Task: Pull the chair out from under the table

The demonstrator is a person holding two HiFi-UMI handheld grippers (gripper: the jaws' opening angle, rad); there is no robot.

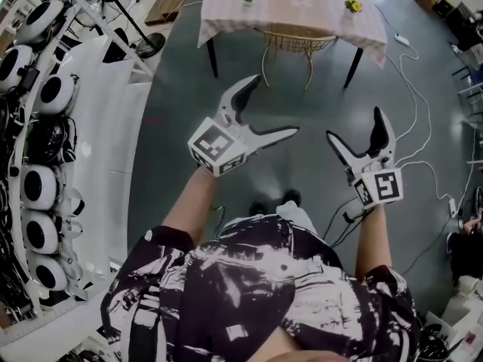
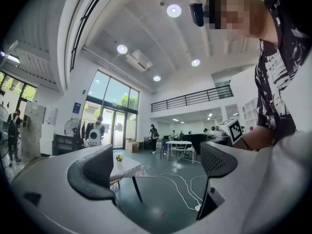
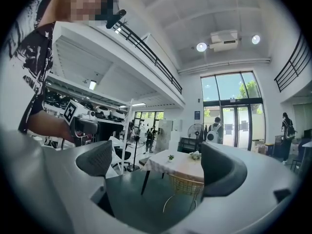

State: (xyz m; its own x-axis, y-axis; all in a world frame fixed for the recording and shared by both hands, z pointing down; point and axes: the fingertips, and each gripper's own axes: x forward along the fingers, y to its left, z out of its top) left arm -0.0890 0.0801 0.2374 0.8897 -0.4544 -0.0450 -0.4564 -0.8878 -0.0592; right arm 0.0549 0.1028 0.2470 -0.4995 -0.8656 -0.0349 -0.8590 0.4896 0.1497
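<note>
L gripper: jaws spread wide, nothing btwn them, no contact w/ anything, held in air over the grey floor. R gripper: same, jaws wide apart, empty, touching nothing. Both well apart from the chair, a gold wire one tucked under the table w/ pale cloth, at top of head view. R gripper view frames chair btwn the jaws but far off. White cables lie on floor right of table.
</note>
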